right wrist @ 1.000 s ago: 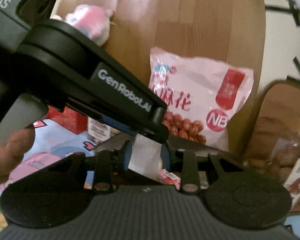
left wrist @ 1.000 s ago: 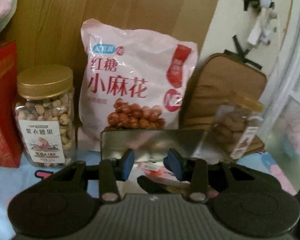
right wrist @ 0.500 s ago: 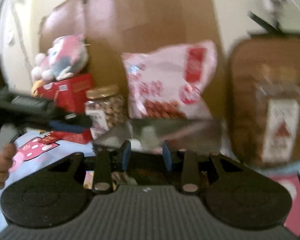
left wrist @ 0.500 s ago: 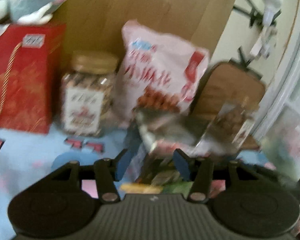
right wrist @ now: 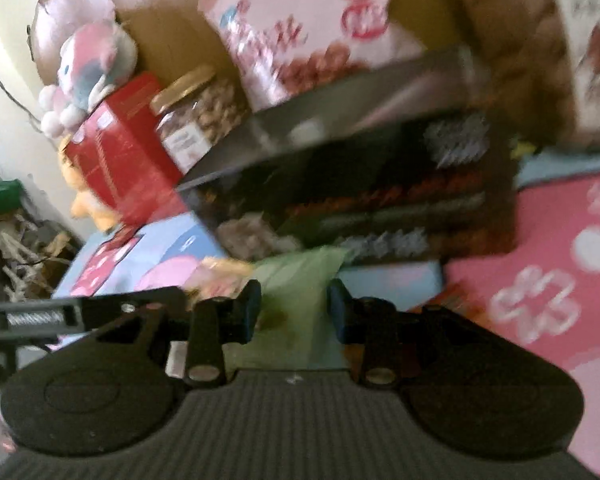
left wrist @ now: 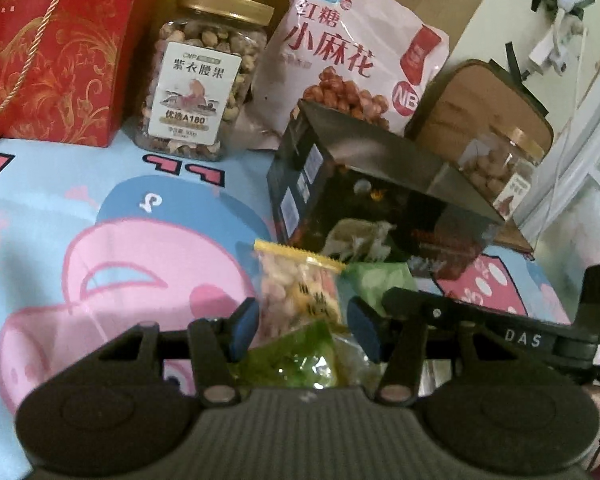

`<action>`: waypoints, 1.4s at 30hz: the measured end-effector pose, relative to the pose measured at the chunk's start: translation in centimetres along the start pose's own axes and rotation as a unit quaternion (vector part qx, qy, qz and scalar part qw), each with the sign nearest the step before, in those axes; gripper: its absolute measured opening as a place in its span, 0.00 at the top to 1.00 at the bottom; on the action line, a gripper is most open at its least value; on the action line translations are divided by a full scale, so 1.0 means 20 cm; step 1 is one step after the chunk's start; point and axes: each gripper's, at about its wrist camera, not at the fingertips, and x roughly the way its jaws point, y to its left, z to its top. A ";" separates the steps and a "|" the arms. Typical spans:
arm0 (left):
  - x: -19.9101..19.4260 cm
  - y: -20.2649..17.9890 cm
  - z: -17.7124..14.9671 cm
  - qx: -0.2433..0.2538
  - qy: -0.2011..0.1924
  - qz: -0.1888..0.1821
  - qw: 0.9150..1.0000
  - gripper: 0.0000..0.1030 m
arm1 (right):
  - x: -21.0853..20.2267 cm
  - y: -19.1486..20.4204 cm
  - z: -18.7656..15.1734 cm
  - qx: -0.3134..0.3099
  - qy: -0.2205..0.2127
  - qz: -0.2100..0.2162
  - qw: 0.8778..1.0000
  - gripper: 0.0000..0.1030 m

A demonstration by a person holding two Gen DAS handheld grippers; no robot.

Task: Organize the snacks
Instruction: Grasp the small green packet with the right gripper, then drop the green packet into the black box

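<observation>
Cartoon-print cloth [left wrist: 100,216] under glossy black box [left wrist: 364,216].

Dark box [left wrist: 380,200] stands on the cartoon sheet, tilted, in front of pink bag [left wrist: 352,60], which leans upright against a board. Gold-lidded nut jar [left wrist: 204,76] stands upright left of the bag; second jar [left wrist: 500,168] behind the box's right end. Small packets near the box's front: yellow-topped clear one [left wrist: 300,280], pale green one [left wrist: 380,280], bright green one [left wrist: 296,360] nearest.
</observation>
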 end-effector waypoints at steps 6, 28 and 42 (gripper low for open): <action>-0.09 -0.02 -0.06 0.000 -0.014 0.003 1.000 0.52 | -0.12 0.10 -0.05 -0.032 -0.035 -0.022 0.999 0.77; -0.57 0.06 -0.33 -0.026 -0.068 -0.068 0.995 0.48 | -0.66 0.20 -0.27 -0.080 -0.171 -0.131 0.973 0.79; -0.58 -0.05 -0.42 -0.003 -0.053 -0.082 0.995 0.42 | -0.43 -0.03 -0.12 0.061 -0.107 -0.118 0.985 0.48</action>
